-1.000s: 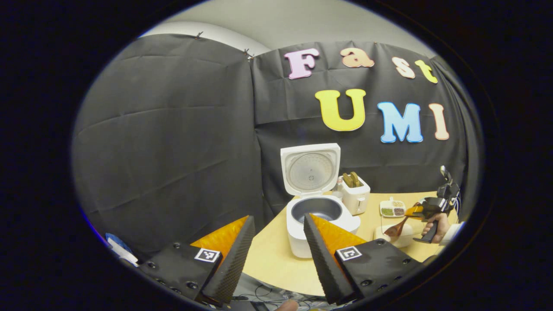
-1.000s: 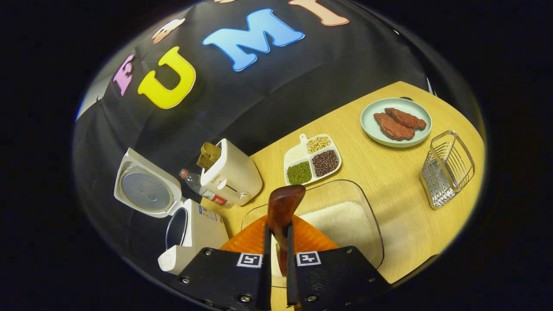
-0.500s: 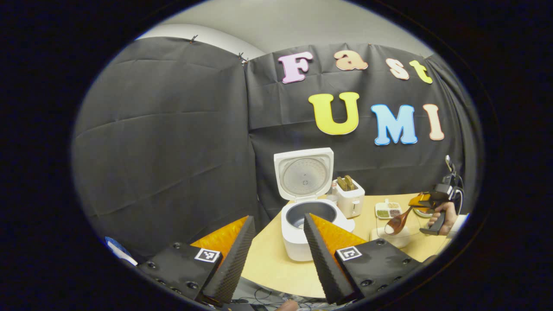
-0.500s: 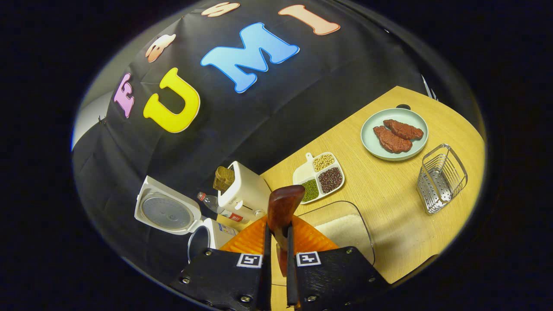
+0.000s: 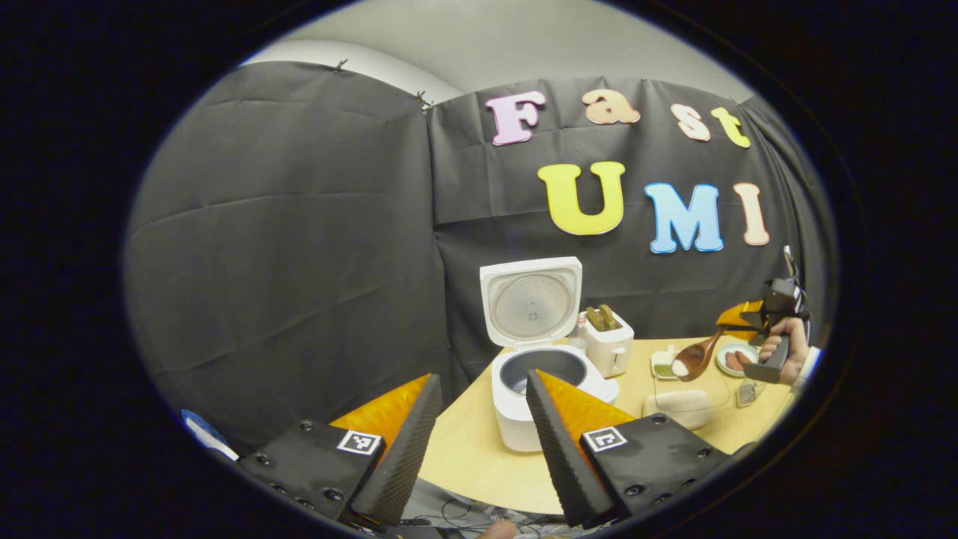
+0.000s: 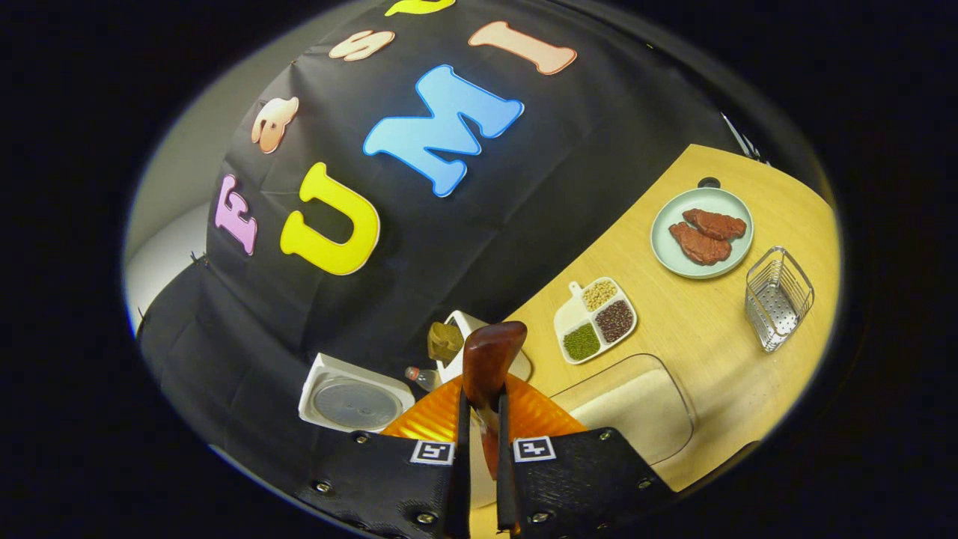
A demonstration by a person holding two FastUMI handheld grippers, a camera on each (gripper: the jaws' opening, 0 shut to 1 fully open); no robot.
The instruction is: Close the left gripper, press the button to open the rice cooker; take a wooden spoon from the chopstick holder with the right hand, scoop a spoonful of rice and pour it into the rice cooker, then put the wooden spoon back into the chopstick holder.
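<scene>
The right gripper is clamping the wooden spoon, loaded with rice and best kept level while travelling toward the open rice cooker just beyond the idle, spread left gripper.

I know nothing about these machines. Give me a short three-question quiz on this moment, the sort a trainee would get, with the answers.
1. True or false: the rice cooker has its lid shut.
2. What does the right gripper hold? A) a bottle B) the wooden spoon C) a plate
3. Fill in: the left gripper has its fingers ____.

Key
1. False: the lid stands up and the inner pot shows.
2. B: both fingers press on the spoon's handle. In the left gripper view its bowl carries white rice, raised above the glass rice dish.
3. Apart: it is open and holds nothing.
</scene>
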